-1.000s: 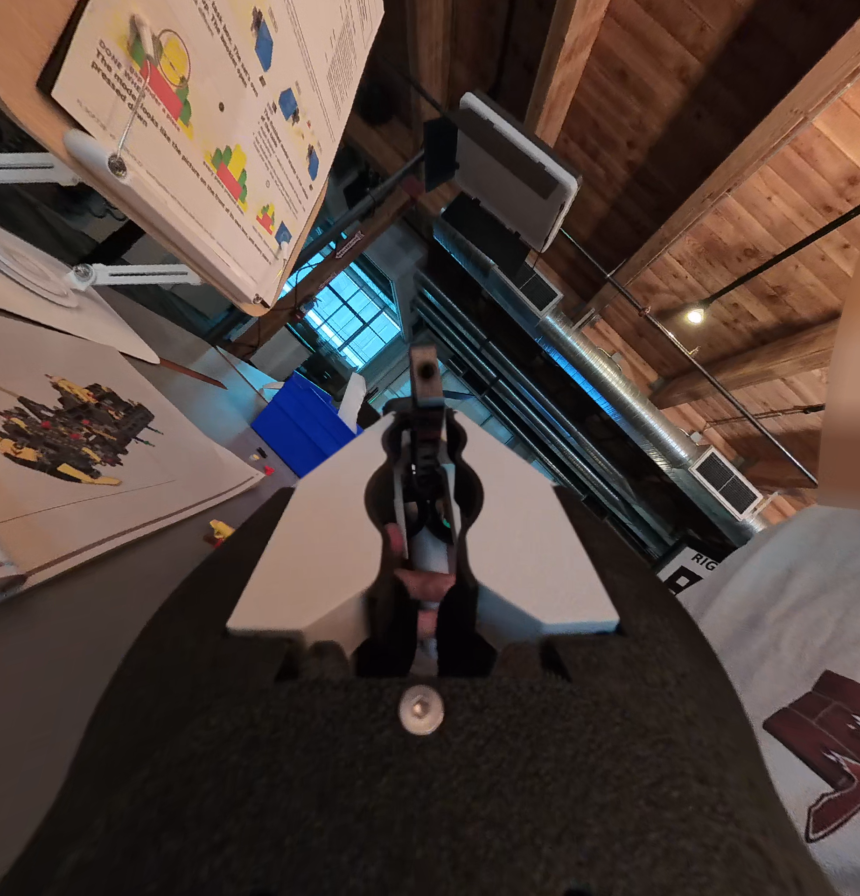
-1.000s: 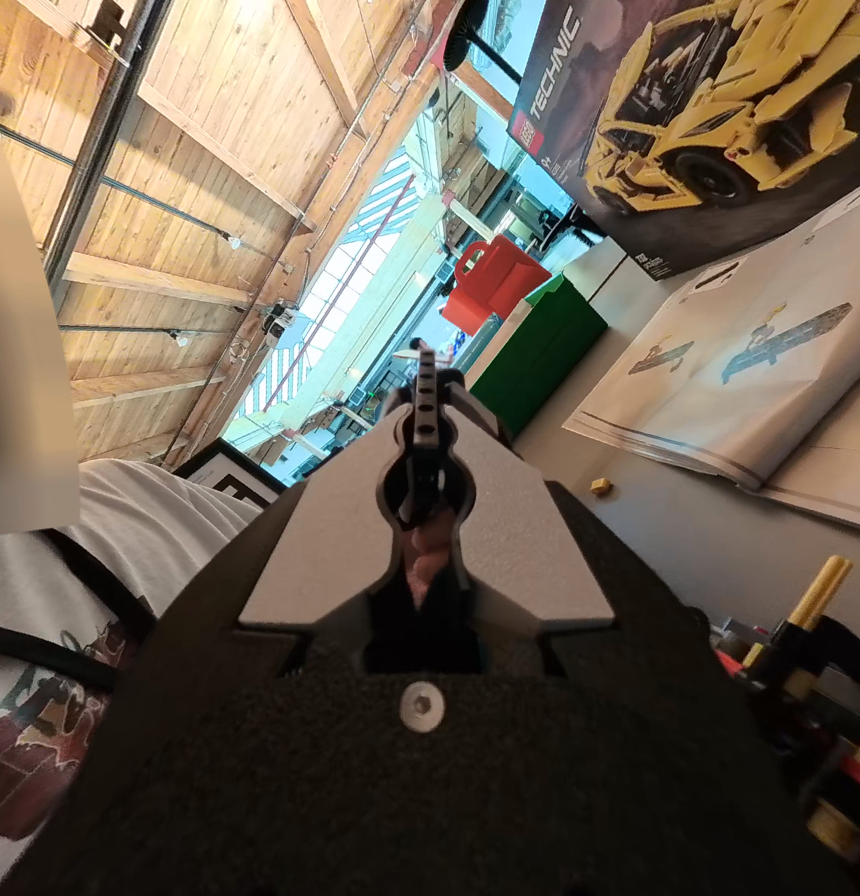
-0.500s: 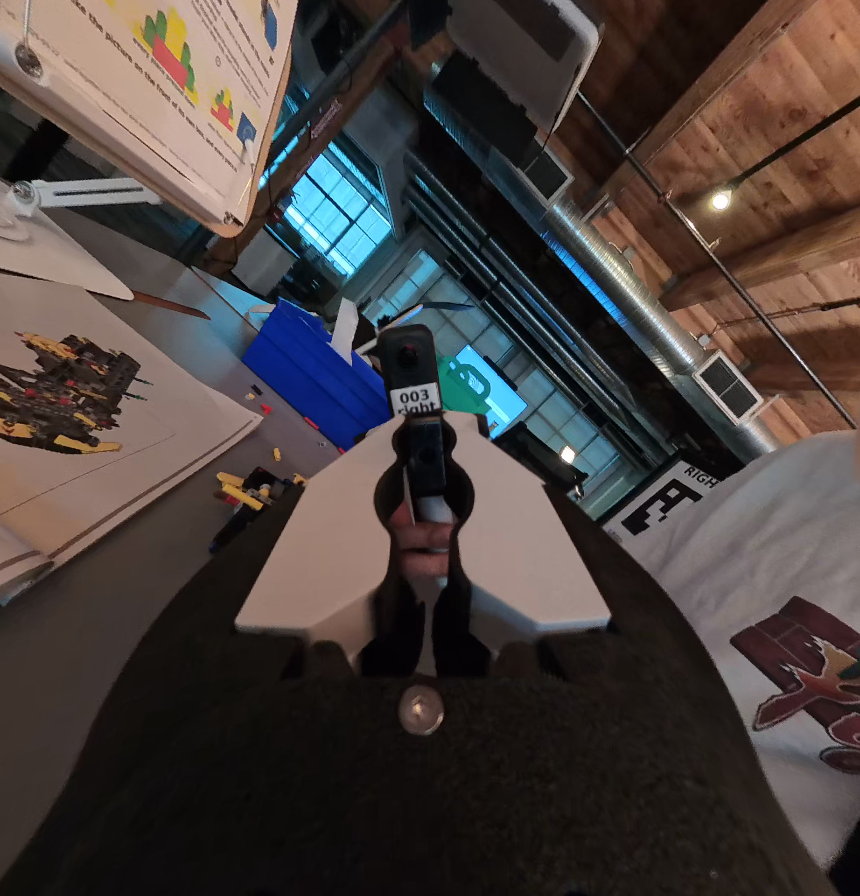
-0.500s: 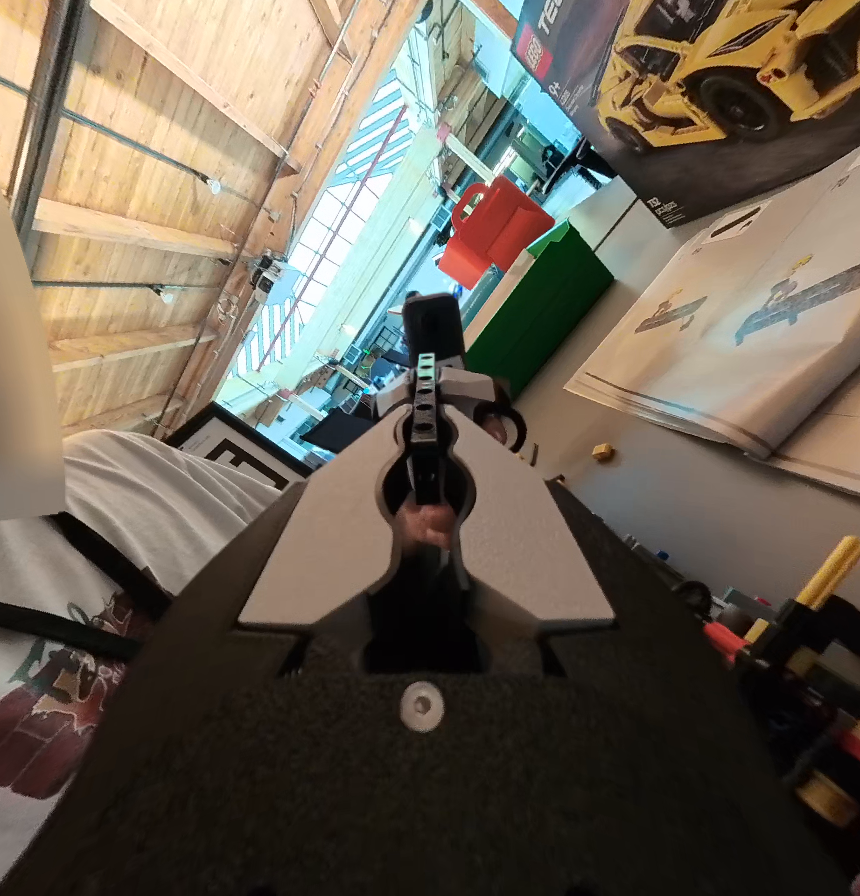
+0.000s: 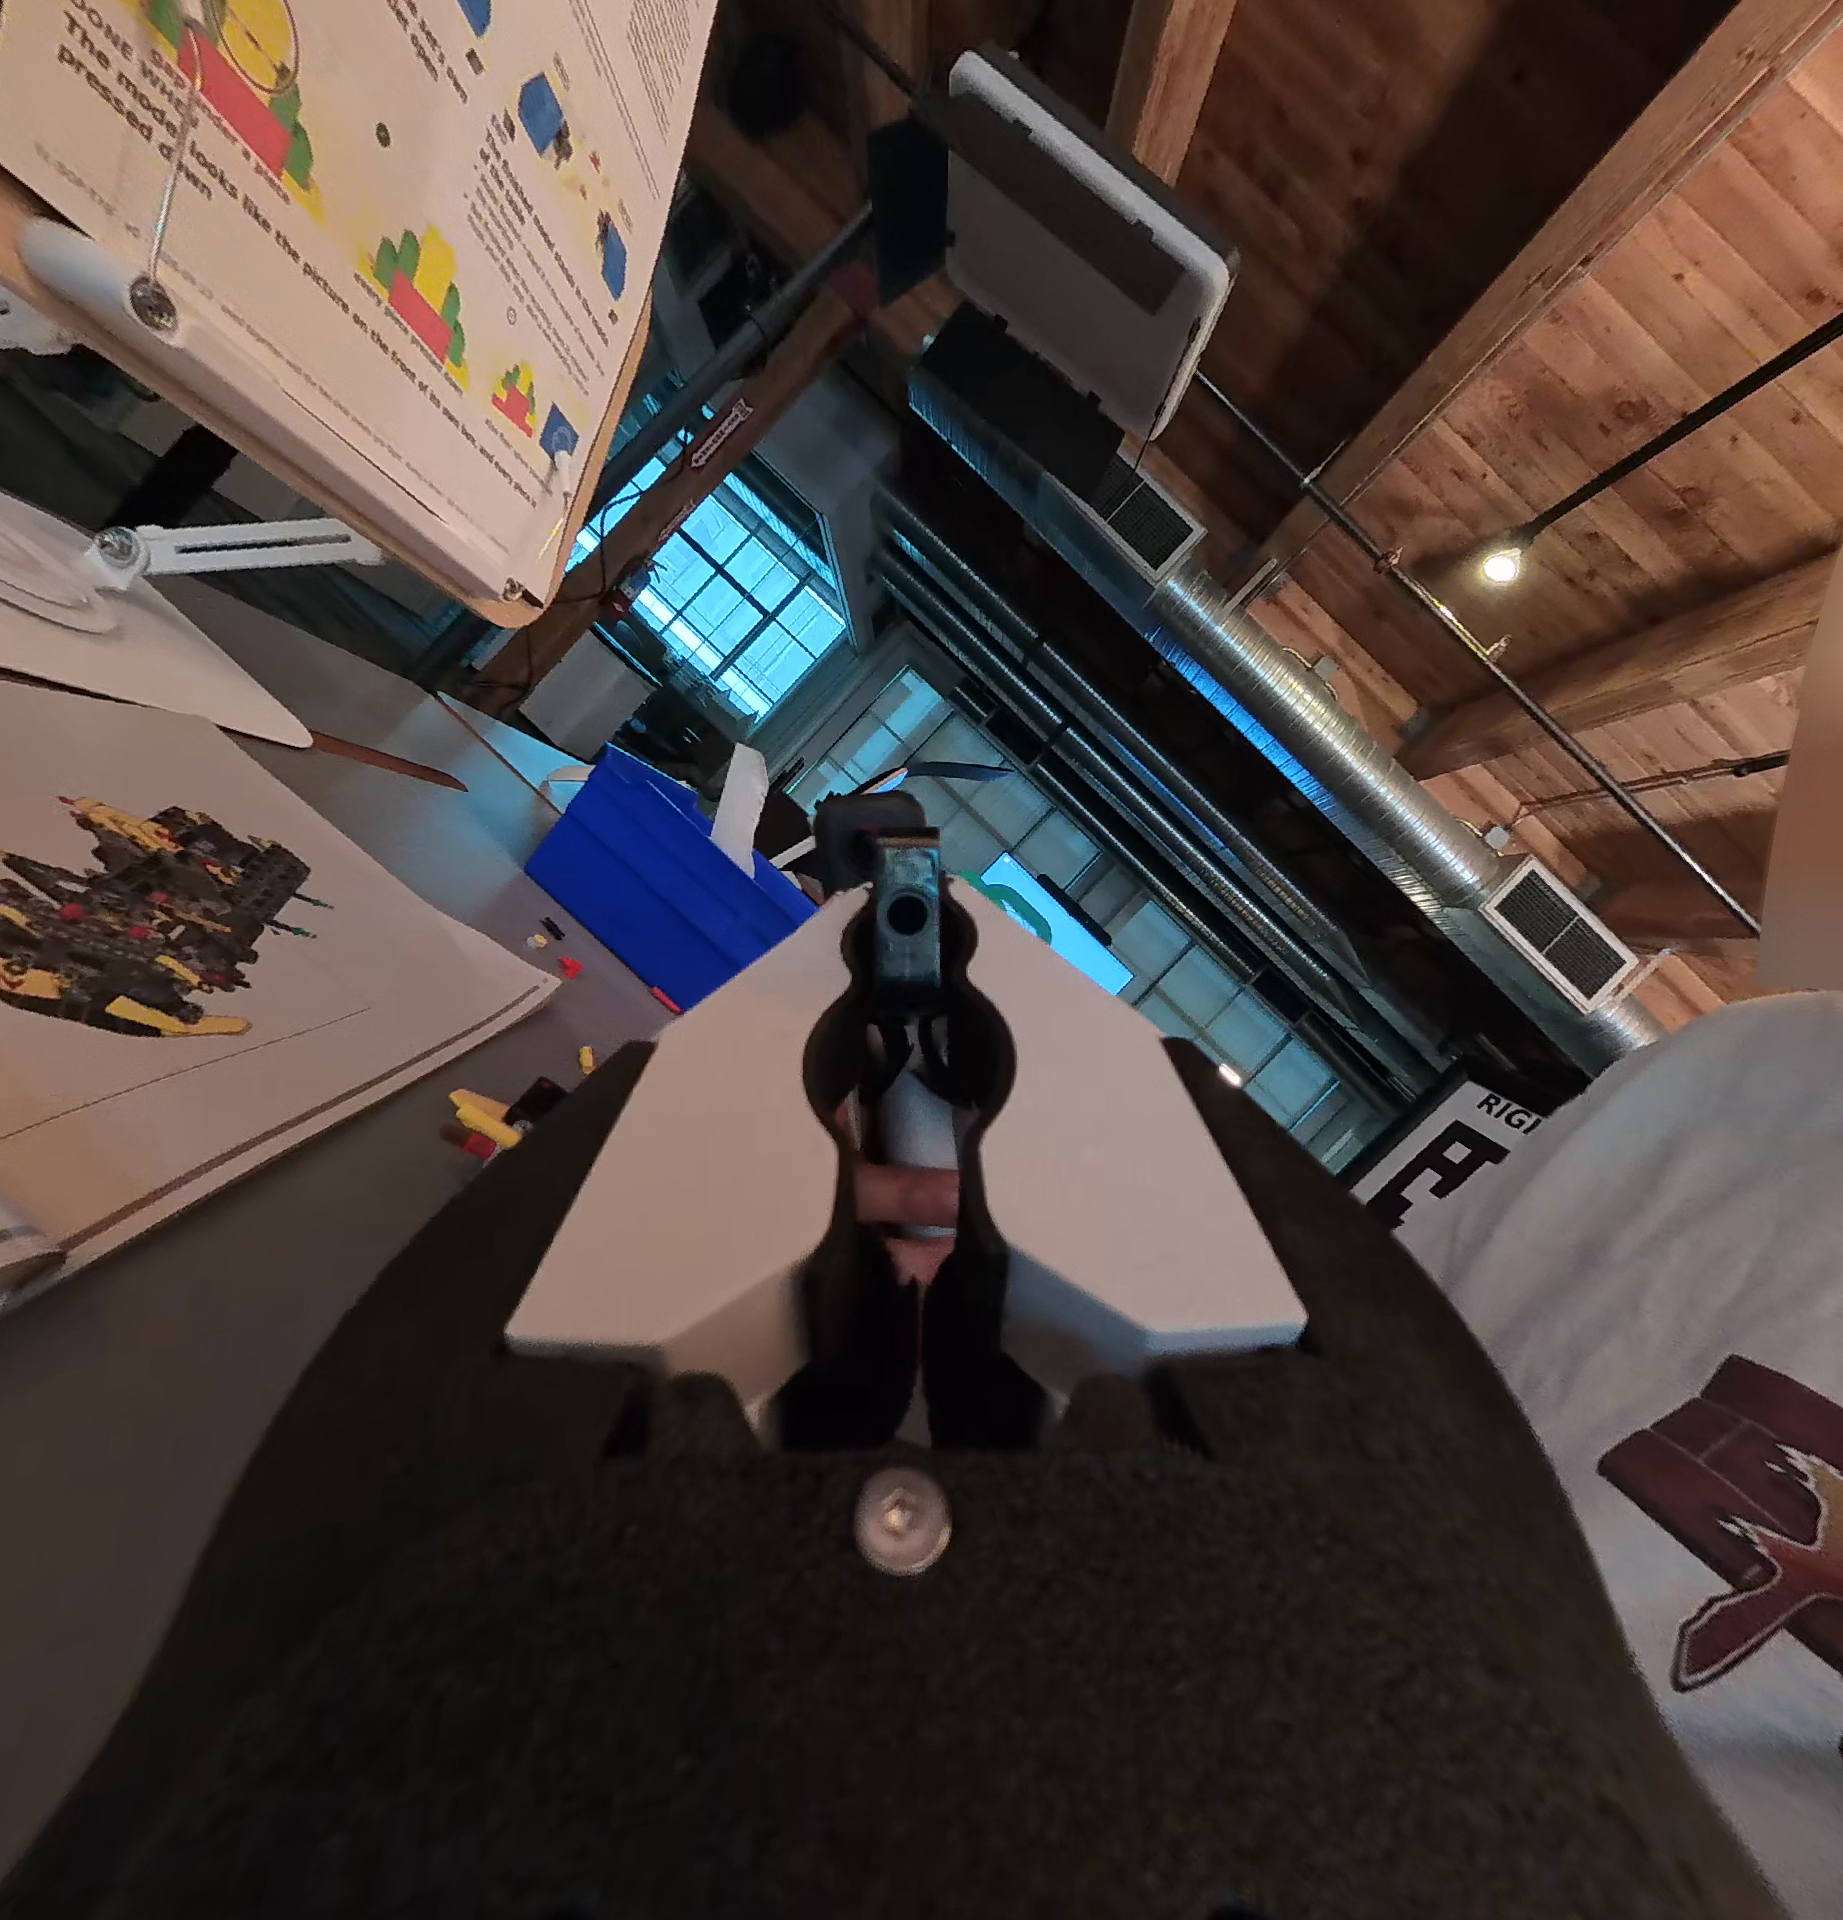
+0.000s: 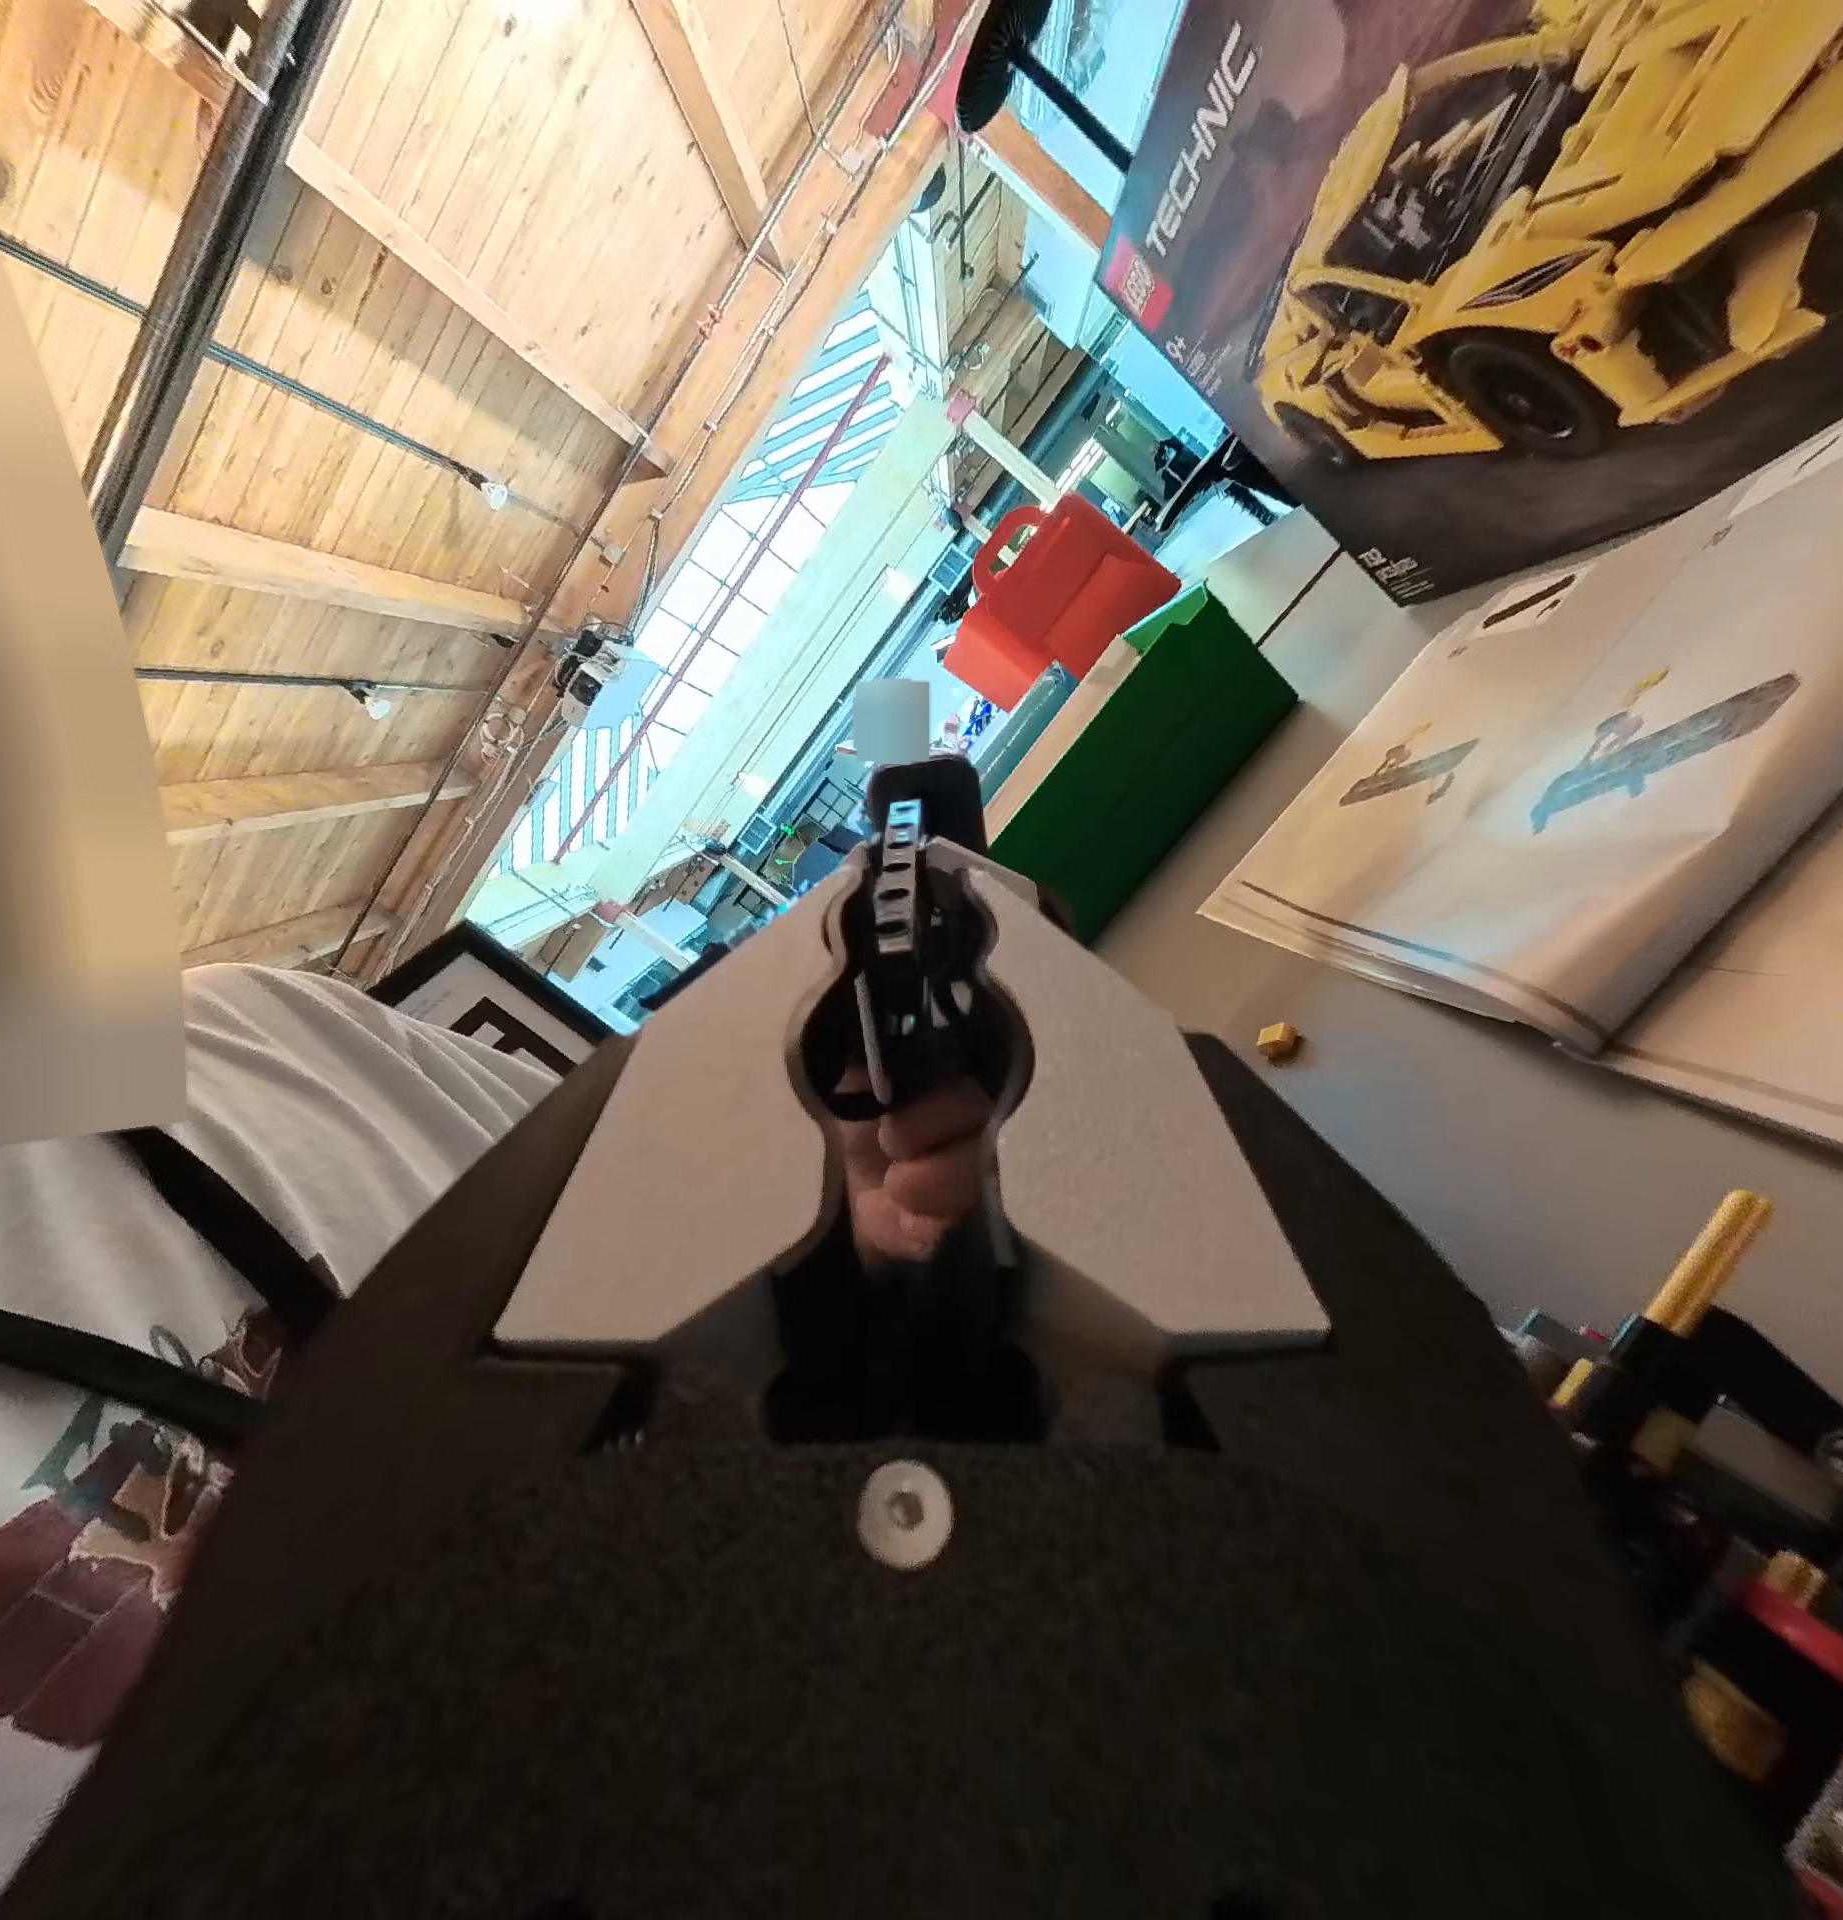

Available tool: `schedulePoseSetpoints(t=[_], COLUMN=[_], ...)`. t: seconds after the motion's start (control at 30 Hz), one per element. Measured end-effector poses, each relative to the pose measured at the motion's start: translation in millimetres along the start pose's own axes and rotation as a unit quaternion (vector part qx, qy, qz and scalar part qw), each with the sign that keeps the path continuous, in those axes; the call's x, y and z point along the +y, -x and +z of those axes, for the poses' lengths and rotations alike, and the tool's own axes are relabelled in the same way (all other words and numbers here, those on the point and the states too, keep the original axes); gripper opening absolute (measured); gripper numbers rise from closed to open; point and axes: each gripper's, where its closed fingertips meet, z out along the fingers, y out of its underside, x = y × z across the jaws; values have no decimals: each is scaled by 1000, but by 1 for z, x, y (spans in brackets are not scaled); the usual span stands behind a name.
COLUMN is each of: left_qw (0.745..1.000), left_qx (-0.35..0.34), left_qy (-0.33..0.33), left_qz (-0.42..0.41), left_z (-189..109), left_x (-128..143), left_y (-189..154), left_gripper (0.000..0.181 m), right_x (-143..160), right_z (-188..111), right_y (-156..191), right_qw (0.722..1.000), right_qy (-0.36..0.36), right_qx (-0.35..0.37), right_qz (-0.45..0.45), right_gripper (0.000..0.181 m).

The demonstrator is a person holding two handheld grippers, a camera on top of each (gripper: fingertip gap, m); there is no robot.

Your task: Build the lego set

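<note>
Black holed beam (image 6: 896,894) is sitting clamped in the right gripper (image 6: 899,914), long axis running 12 to 6 straight out toward the left gripper (image 5: 906,935), which is pinching a small dark holed piece (image 5: 904,920) facing it above the bench (image 6: 1416,1122), so I'm guessing they're lining up to mate.

left gripper (image 5: 904,935): matt grey plastic fingers, rough black felt-like body, one bright metal screw
right gripper (image 6: 901,883): same matt grey plastic and coarse black covering
black holed lego beam (image 6: 896,883): smooth, slightly glossy plastic
grey tabletop (image 6: 1416,1122): smooth, matt
open paper instruction booklet (image 6: 1582,831): smooth white pages with a faint sheen
blue plastic bin (image 5: 657,894): glossy
green plastic bin (image 6: 1145,769): glossy
wooden plank ceiling (image 6: 429,312): bare, grainy boards
silver ribbed metal duct (image 5: 1312,727): dull shine
white cloth shirt (image 5: 1675,1247): soft, matt
</note>
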Motion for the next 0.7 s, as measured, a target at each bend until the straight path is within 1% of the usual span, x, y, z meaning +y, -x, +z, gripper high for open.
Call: schedulePoseSetpoints(t=[0.2,0.37,0.57,0.7], left_qw=[1000,997,995,996], left_qx=[5,13,27,38], left_qy=[10,81,98,73], left_qz=[-17,-5,-1,-15], left_z=[0,-2,-6,-8], left_x=[1,9,7,-1], left_y=[1,-1,-3,-5], left_gripper=[8,8,8,9], right_x=[15,19,21,8], right_z=[7,4,8,2], right_y=[2,3,4,7], right_qw=[999,997,997,999], right_qy=[45,73,69,33], right_qx=[10,15,11,0], right_qz=[-22,-33,-32,-19], right_gripper=[7,6,7,6])
